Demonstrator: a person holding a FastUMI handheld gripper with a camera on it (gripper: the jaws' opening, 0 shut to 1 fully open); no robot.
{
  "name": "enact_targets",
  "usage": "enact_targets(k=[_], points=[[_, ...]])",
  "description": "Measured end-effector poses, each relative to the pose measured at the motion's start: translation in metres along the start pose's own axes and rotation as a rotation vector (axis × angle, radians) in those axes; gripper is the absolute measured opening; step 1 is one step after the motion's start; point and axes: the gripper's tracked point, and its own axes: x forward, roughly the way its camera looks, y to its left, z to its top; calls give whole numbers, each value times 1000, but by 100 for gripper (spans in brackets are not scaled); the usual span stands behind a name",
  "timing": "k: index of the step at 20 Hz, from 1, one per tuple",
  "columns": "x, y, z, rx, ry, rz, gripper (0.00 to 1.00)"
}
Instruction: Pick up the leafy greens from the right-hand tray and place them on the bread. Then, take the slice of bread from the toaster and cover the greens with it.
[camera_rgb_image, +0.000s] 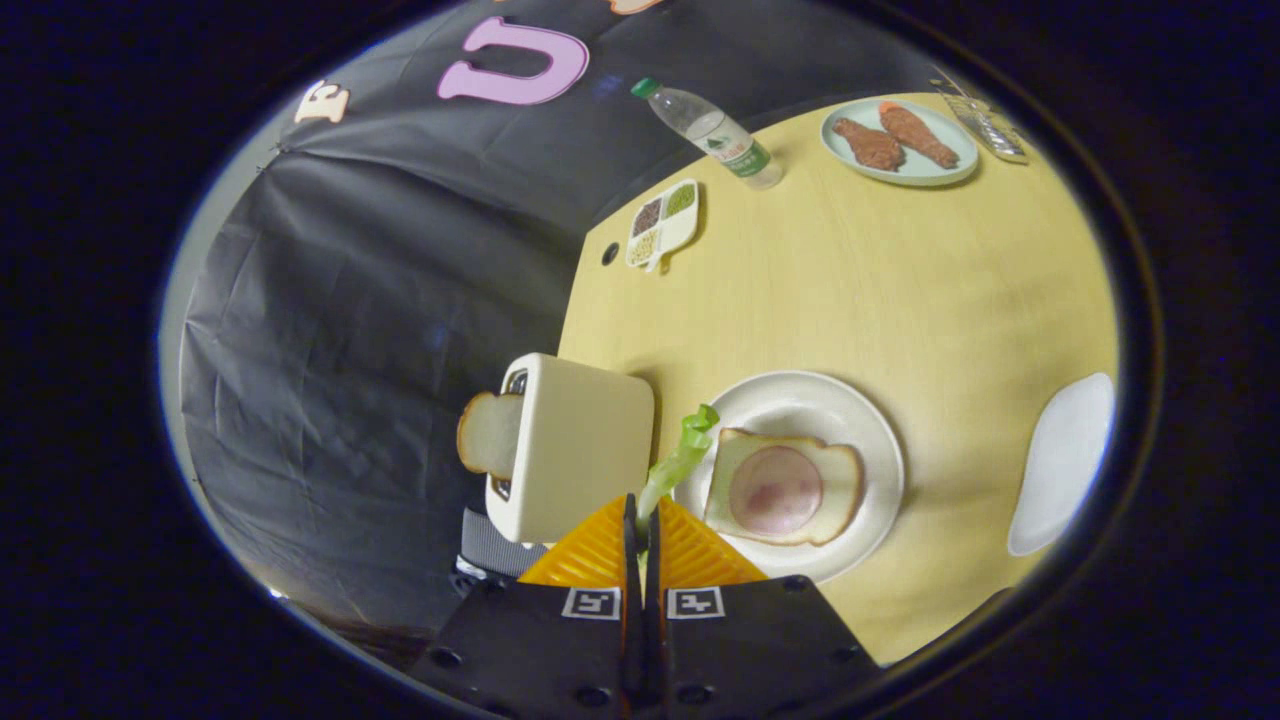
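Between the 2 fingers of the claw (643, 515) sits the stem end of the leafy greens (682, 460), and both fingers are pressed together on it so that hardly any gap shows. The greens stick out ahead of the fingertips, their frilly top reaching the rim of a round white plate (870, 420).

On that plate lies a slice of bread (840, 470) topped with a round pink slice of ham (775, 490) — just to the right of the greens, close to them but with the leaf over the plate's edge rather than over the bread.

To the left of the greens a cream-coloured toaster (575, 450) stands at the edge of the pale wooden tabletop (900, 290), with a second slice of bread (490, 433) poking out of its slot.

Off to the right of the plate, near the tabletop's edge, is a white tray (1062, 460).

Well beyond the fingers, at the far side of the tabletop, there are 4 things: a small divided dish of grains (662, 223), a plastic water bottle (712, 133) with a green cap, a pale green plate (935, 172) carrying 2 brown fried pieces, and a clear packet (985, 125) at the corner.
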Motion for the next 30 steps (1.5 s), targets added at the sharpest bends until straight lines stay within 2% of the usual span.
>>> enact_targets(k=[3,8,12,15,18,20,23,28,30], points=[[20,-36,-11,-38,31,-142,3],[21,-91,-16,-142,43,-373,3],[19,-104,-18,-183,37,-443,4],[15,-115,-22,-219,54,-503,15],[10,-119,-28,-211,82,-534,22],[2,-118,-29,-198,103,-544,36],[-12,-115,-31,-131,133,-565,76],[-19,-69,-43,57,195,-480,97],[-23,-44,-54,121,246,-450,100]])
